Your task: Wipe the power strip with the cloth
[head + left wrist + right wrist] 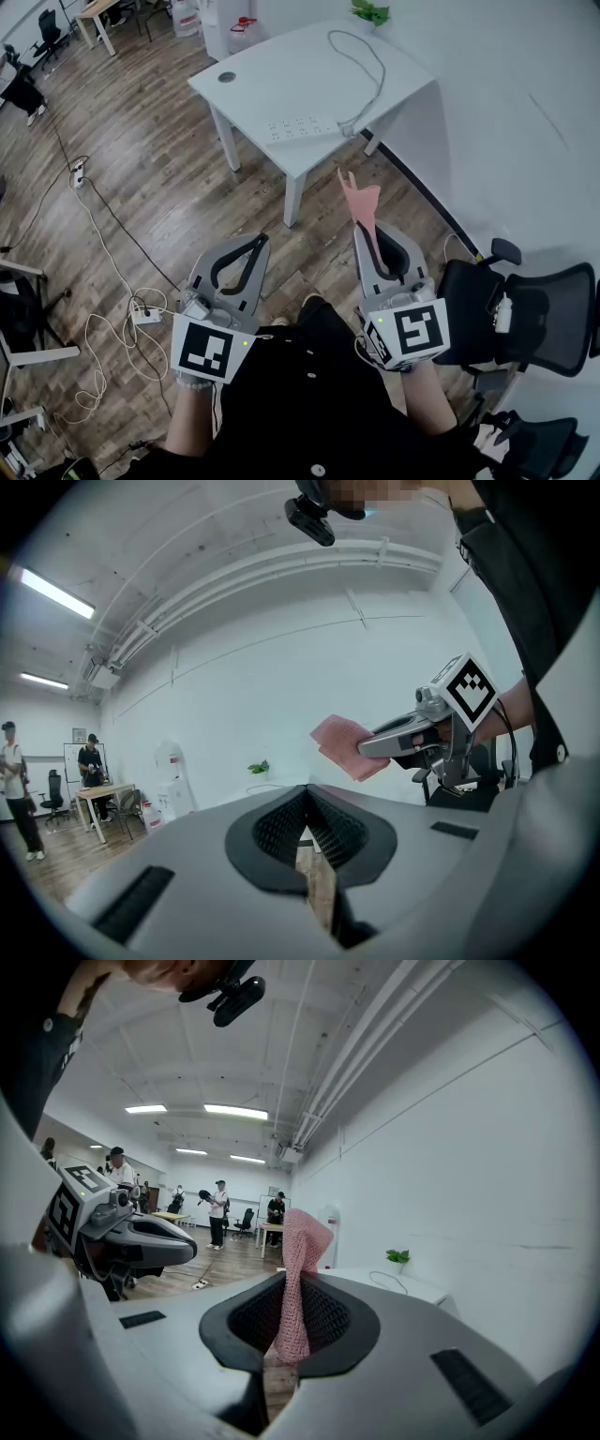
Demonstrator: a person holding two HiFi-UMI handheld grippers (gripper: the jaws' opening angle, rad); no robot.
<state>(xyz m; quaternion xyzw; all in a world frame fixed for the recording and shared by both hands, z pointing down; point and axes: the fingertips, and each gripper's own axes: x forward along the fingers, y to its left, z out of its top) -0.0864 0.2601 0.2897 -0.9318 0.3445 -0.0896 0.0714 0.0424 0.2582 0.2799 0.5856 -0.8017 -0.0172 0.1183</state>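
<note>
— Where's the cloth?
— In your right tool [364,234]. Its jaws are pinched on the pink cloth [360,201], which stands up out of the tips.
— And my left tool [255,244]?
— Jaws pressed together, nothing between them. You hold both tools side by side above the wooden floor [141,169].
— The power strip [298,128]?
— It lies on the white table [272,75] ahead of you, near the front edge and well apart from both tools. Its cable [370,66] loops across the tabletop.

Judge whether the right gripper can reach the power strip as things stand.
Probably not yet: the right gripper, clamping the cloth, hangs short of the power strip, with only open floor between.
</note>
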